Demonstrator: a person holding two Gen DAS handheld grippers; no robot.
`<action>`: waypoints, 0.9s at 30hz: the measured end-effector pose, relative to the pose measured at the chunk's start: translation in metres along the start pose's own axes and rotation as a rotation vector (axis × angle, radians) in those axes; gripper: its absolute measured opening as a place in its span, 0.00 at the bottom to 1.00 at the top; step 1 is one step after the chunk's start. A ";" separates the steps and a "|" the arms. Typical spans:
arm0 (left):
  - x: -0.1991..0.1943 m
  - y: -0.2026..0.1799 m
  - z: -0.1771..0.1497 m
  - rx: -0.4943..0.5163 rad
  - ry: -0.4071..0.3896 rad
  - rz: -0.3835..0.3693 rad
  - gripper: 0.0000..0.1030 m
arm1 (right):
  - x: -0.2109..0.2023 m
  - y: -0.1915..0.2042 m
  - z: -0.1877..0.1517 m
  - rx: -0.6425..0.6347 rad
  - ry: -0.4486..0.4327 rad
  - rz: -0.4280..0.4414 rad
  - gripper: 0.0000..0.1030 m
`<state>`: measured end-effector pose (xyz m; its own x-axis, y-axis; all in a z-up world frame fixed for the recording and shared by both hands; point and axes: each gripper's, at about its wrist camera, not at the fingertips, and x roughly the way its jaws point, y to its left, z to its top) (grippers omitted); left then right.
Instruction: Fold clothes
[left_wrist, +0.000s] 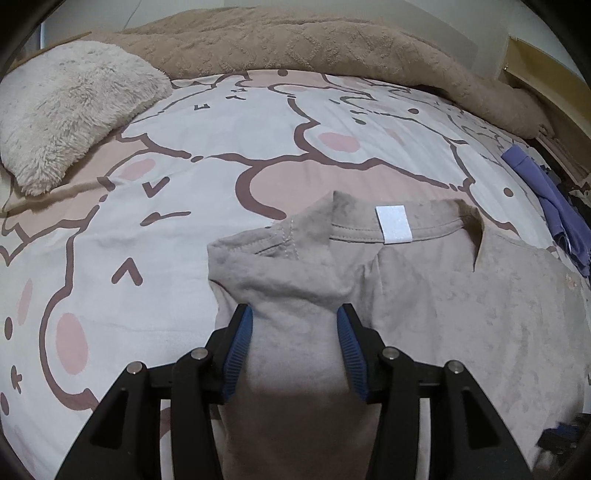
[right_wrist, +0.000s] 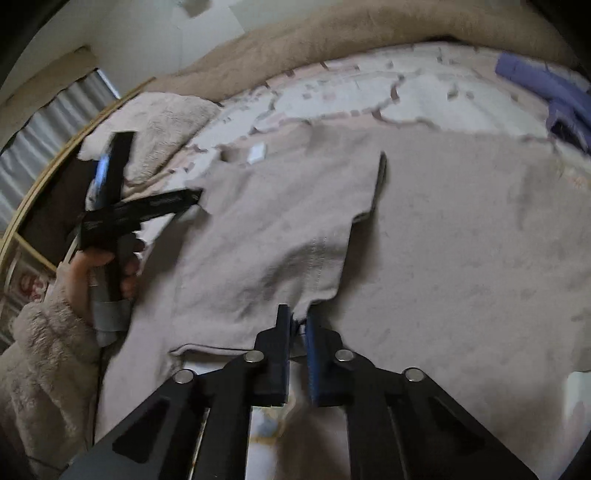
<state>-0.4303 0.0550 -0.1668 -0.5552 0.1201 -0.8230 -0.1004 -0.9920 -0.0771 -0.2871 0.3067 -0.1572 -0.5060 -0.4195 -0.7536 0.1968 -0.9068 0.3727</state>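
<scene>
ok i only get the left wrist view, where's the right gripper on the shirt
observer: the right gripper has its fingers nearly together on the lower corner of a flap folded over the t-shirt.
operator: is that flap lying flat
observer: mostly, but its right edge stands lifted, with a dark shadow under it.
operator: anything left of the shirt
observer: a person's hand in a fuzzy sleeve, gripping a handle.
</scene>
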 end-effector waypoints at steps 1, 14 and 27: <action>0.000 0.000 0.000 -0.001 0.000 0.001 0.47 | -0.011 0.002 -0.002 -0.010 -0.026 -0.015 0.08; -0.044 -0.019 0.003 0.024 -0.045 -0.058 0.47 | -0.049 -0.051 -0.021 0.276 -0.109 0.048 0.98; -0.092 -0.140 -0.067 0.282 -0.001 -0.339 0.47 | -0.128 -0.228 -0.082 0.986 -0.352 0.138 0.78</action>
<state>-0.3093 0.1804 -0.1178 -0.4525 0.4374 -0.7771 -0.4988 -0.8465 -0.1860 -0.1984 0.5639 -0.1904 -0.7776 -0.3374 -0.5306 -0.4187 -0.3517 0.8373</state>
